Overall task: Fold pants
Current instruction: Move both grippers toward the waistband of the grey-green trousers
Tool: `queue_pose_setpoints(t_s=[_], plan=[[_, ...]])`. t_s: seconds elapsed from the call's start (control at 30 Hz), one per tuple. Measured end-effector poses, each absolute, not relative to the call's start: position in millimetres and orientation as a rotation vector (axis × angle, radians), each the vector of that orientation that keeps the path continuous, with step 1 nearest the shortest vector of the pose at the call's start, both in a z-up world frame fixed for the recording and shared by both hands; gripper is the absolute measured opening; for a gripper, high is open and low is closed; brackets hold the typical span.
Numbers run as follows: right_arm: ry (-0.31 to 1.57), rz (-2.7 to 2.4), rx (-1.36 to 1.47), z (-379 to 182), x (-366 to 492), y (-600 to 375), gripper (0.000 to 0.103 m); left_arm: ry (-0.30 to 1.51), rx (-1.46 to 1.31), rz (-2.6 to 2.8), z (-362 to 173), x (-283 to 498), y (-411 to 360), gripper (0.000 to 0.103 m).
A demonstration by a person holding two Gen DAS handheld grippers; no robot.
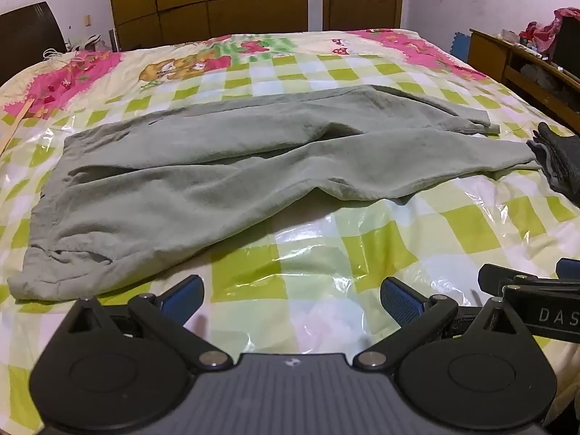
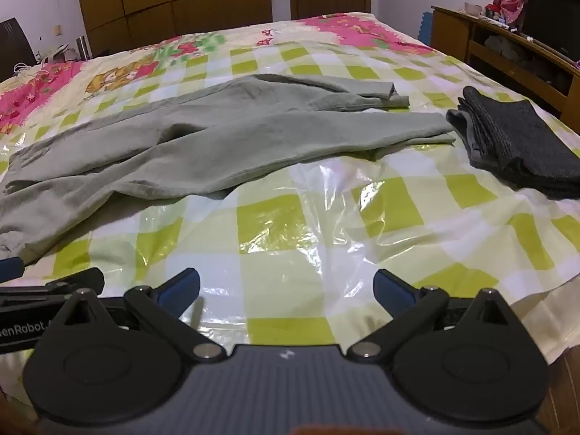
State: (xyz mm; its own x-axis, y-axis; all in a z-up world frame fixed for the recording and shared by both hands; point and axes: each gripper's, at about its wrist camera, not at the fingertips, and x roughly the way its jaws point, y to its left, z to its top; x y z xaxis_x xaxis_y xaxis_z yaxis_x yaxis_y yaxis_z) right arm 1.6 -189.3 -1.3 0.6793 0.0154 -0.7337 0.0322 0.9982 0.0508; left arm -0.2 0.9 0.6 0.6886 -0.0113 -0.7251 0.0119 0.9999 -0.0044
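The left gripper [image 1: 291, 299] hovers low over the bed [image 1: 311, 239], blue-padded fingers [image 1: 183, 295] spread wide, grasping nothing. The right gripper [image 2: 286, 290] sits just beside it, level, likewise spread and empty. Ahead of both, the pants [image 1: 203, 177] lie flat across the bed: soft, wrinkled grey-green cloth, waist to the left, legs running right, one overlapping the other. Glossy clear plastic covers the green-checked sheet. A folded dark knit cloth [image 2: 522, 145] lies touching the leg hems
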Motion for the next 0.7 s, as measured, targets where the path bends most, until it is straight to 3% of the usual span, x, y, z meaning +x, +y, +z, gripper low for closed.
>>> queue_pose_setpoints(t_s=[0.7], plan=[[0.857,-0.02,0.043,-7.9,5.1,-188.4,0.101,0.817,0.027,0.002,-4.0,-0.1,-3.7,0.103]])
